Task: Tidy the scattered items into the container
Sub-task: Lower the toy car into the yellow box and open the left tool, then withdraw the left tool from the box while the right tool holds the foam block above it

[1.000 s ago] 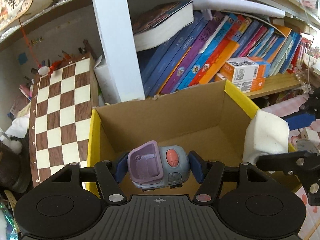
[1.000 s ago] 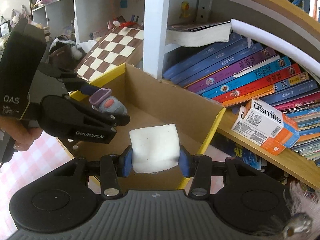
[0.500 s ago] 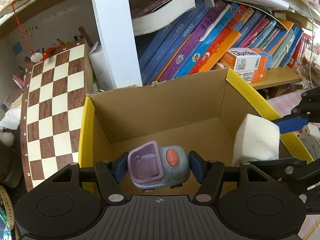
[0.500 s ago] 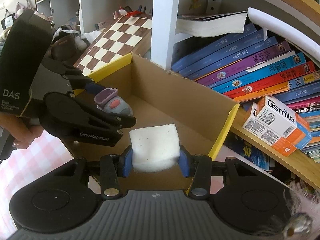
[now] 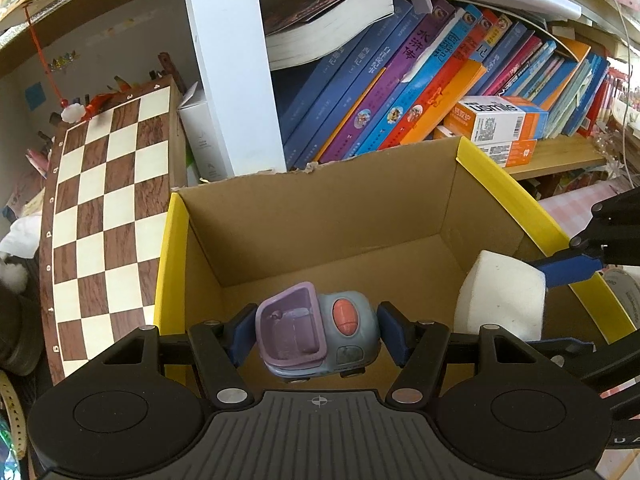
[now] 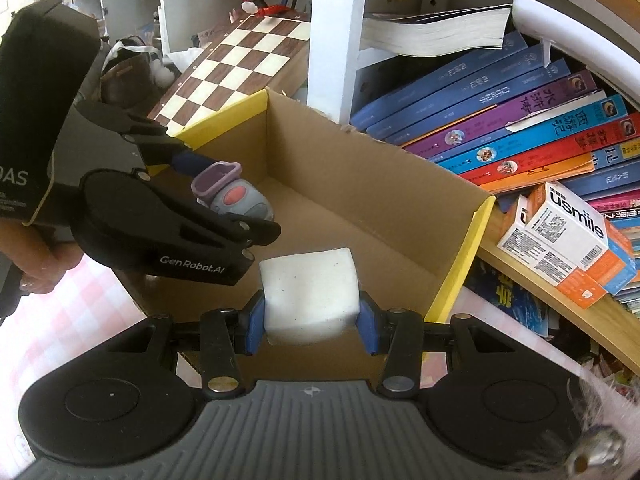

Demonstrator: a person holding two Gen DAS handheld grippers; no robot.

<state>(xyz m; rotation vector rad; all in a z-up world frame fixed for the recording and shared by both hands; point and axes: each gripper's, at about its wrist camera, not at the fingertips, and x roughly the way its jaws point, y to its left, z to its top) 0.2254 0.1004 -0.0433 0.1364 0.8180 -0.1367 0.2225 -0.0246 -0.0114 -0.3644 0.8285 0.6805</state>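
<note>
Now both grippers are hanging over the open cardboard box (image 5: 320, 216), prob so each item drops straight in. Left gripper (image 5: 316, 332), lower centre of its frame, is clamping the toy car (image 5: 320, 330) w/ fingers closed on its sides. Right gripper (image 6: 310, 318) is squeezing the white foam block (image 6: 310, 292) above the box's right corner, pointing forward and slightly down.

Even, bright daylight; sharp focus throughout; strong fisheye bending at edges; dark vignetted corners; soft shadows.
</note>
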